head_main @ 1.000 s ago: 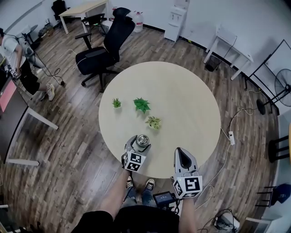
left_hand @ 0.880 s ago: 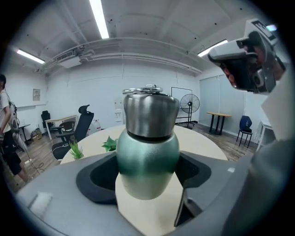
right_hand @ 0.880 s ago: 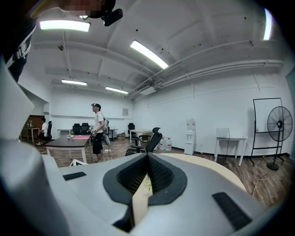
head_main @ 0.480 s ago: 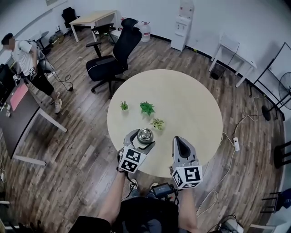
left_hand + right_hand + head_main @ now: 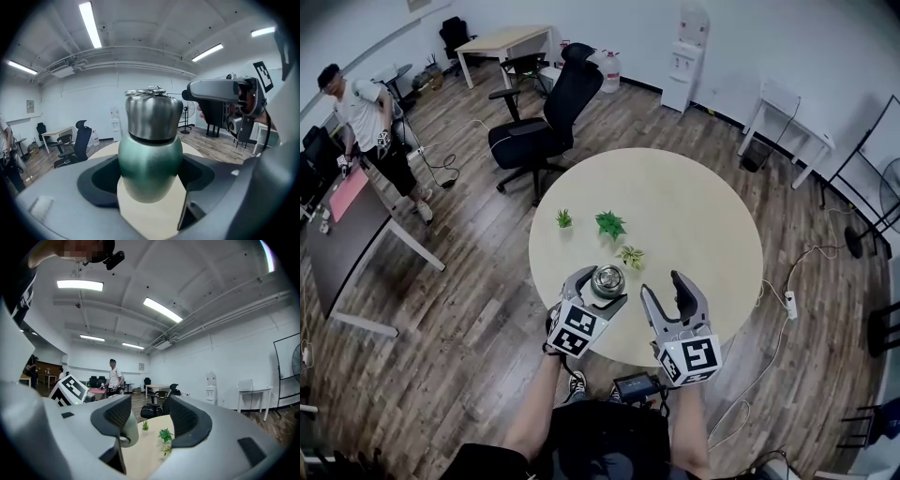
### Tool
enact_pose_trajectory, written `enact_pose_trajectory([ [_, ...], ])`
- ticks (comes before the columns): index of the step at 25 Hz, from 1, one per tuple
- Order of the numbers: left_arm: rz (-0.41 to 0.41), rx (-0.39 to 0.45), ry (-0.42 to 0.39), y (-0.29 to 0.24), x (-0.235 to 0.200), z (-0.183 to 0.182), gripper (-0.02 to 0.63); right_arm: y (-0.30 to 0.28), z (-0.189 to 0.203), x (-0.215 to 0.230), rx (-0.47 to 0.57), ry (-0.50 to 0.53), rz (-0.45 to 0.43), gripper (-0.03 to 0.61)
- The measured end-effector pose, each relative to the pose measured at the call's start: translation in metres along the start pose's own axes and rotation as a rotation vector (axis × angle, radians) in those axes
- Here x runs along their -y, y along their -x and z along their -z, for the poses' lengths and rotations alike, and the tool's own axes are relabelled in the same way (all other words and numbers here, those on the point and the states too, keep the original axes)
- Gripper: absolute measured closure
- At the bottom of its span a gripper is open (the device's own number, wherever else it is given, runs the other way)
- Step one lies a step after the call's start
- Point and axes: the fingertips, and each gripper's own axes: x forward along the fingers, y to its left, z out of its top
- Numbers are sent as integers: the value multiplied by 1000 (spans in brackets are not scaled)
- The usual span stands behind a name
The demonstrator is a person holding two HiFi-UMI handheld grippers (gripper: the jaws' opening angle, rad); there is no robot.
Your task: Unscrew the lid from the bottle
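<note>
A green bottle [image 5: 150, 161] with a steel lid [image 5: 153, 115] stands upright between the jaws of my left gripper [image 5: 150, 178], which is shut on its body. From the head view the lid [image 5: 607, 278] shows from above, near the round table's front edge, in the left gripper [image 5: 593, 289]. My right gripper [image 5: 665, 291] is just right of the bottle with its jaws spread open and nothing between them. In the right gripper view the open gripper [image 5: 149, 420] frames the table, and an edge of the bottle [image 5: 128, 430] peeks out behind the left jaw.
Three small potted plants [image 5: 610, 223] stand on the beige round table [image 5: 694, 216] beyond the bottle. A black office chair [image 5: 548, 112] is behind the table. A person [image 5: 370, 112] stands by a desk at the far left. Cables lie on the wood floor.
My right gripper has gone from shut to open and has moved up closer to the bottle's right side. The left gripper keeps its hold on the bottle.
</note>
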Motion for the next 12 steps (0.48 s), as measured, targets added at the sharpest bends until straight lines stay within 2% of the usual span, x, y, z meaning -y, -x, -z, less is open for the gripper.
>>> enact_pose_trajectory([
  [1, 1, 0, -4, 1, 1, 0, 242, -1, -1, -4, -4, 8, -21, 304],
  [3, 8, 3, -12, 3, 4, -2, 242, -1, -3, -11, -9, 20, -56, 288],
  [12, 43, -12, -66, 5, 17, -6, 242, -17, -5, -56, -98, 145, -314, 295],
])
